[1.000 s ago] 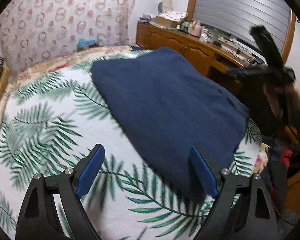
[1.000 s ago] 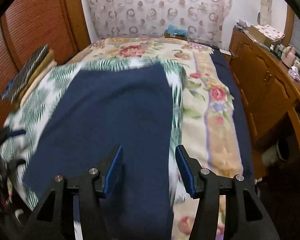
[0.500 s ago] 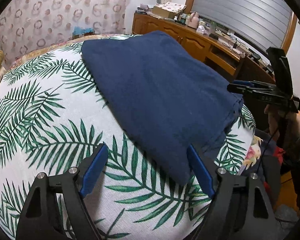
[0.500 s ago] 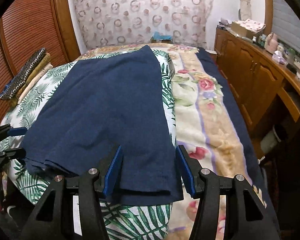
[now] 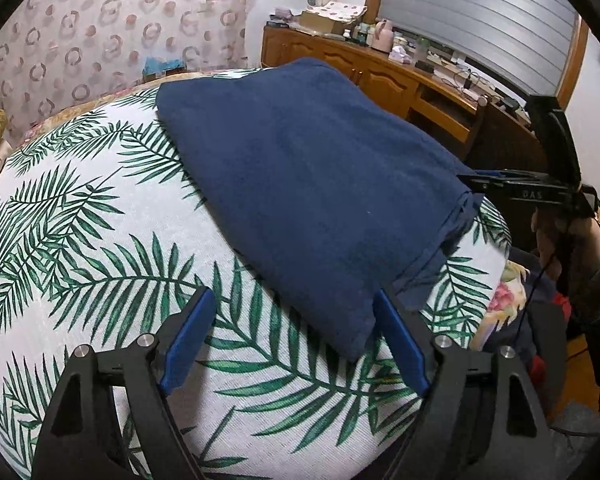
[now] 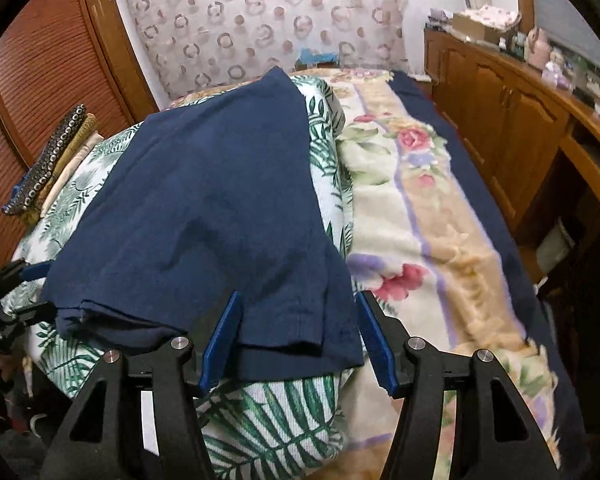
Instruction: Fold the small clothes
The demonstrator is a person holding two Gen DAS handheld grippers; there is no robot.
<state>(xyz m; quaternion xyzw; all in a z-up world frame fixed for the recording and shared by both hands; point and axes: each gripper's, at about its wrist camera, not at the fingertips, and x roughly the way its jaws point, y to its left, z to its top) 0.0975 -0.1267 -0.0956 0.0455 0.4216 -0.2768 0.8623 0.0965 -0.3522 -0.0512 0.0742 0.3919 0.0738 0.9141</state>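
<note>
Navy garment (image 5: 308, 184) lies folded on the palm-leaf cover (image 5: 80, 240) of my bed; left gripper (image 5: 296, 344) and right gripper (image 6: 300, 336) both gape wide at its near corners, holding nothing.

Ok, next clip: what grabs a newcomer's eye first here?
The dark navy folded garment lies across the white palm-leaf print cover. The left gripper and right gripper both sit open at its near edge. A floral blanket lies to its right.
</note>
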